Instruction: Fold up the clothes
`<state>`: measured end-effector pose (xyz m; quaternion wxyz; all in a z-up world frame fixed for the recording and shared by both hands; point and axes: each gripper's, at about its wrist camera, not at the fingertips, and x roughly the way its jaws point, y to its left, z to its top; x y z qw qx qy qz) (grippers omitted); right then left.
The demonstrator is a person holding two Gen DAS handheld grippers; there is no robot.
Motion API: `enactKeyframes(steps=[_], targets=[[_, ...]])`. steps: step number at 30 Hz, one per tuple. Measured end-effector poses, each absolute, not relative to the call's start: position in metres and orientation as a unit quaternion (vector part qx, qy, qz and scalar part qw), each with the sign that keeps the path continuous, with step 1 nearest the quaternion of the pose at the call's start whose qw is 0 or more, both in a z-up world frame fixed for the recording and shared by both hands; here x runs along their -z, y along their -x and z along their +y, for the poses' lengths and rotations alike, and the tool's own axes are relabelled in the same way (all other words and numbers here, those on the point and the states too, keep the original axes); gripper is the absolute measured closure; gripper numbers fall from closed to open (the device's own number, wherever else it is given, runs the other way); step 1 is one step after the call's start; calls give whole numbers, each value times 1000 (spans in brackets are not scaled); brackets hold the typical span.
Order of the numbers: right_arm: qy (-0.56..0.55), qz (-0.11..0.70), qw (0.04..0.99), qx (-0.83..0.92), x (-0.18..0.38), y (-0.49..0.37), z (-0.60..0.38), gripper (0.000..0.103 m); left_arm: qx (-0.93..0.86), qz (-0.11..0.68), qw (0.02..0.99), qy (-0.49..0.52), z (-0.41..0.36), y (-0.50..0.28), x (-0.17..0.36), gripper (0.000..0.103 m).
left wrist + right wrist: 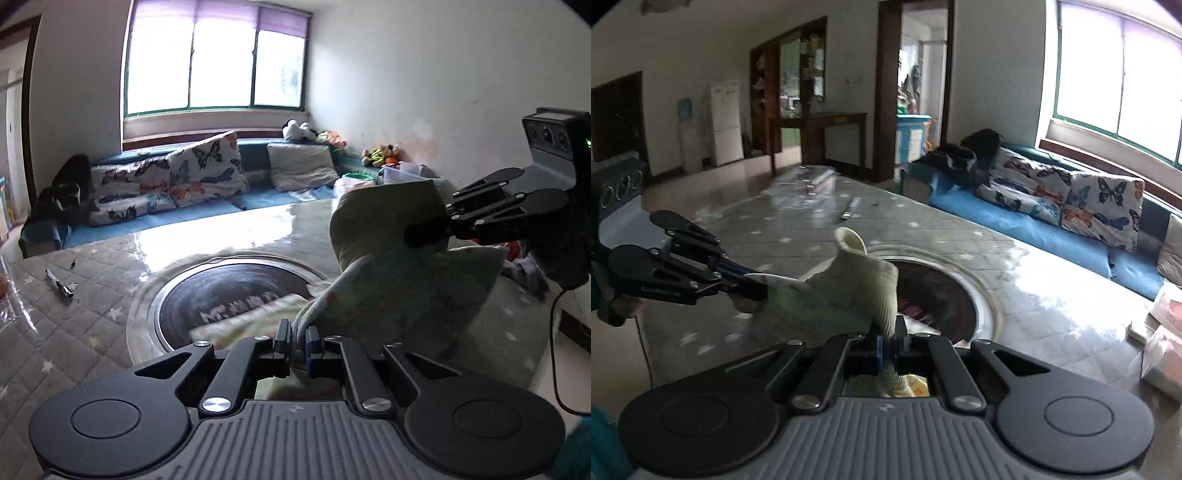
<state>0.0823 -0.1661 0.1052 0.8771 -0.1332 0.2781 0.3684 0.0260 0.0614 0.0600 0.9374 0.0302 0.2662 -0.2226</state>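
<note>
A pale green printed garment [399, 288] hangs in the air above the table, stretched between both grippers. My left gripper [298, 341] is shut on one edge of it. It also shows in the right wrist view [753, 291], coming in from the left. My right gripper [891, 338] is shut on the ribbed cream cuff of the garment [871, 284]. It also shows in the left wrist view [424, 236], at the right, pinching the cloth's upper part. A lower part of the garment [251, 317] trails over the table's round inset.
The table [74, 314] has a grey quilted star-print cover under clear plastic and a round dark inset [221, 288] in its middle. A pen [59, 283] lies at its left. A blue sofa with butterfly cushions [1071, 199] runs along the window. Bags [1163, 343] sit at the right.
</note>
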Motion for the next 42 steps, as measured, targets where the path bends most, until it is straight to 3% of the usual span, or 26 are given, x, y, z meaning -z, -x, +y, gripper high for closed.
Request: enactKeyframes(steps=[9, 14, 24, 34, 42], targets=[[121, 335, 878, -318, -39, -174, -137, 97, 178, 348, 921, 1, 68, -109, -20, 94], [94, 354, 888, -277, -6, -196, -144, 90, 153, 385, 910, 16, 72, -147, -1, 90], [100, 354, 883, -292, -11, -149, -182, 89, 130, 393, 910, 12, 74, -155, 4, 87], [41, 368, 904, -212, 6, -161, -236, 89, 68, 399, 914, 9, 87, -164, 4, 80], [49, 362, 887, -283, -2, -162, -201, 89, 97, 375, 921, 30, 70, -153, -19, 81]])
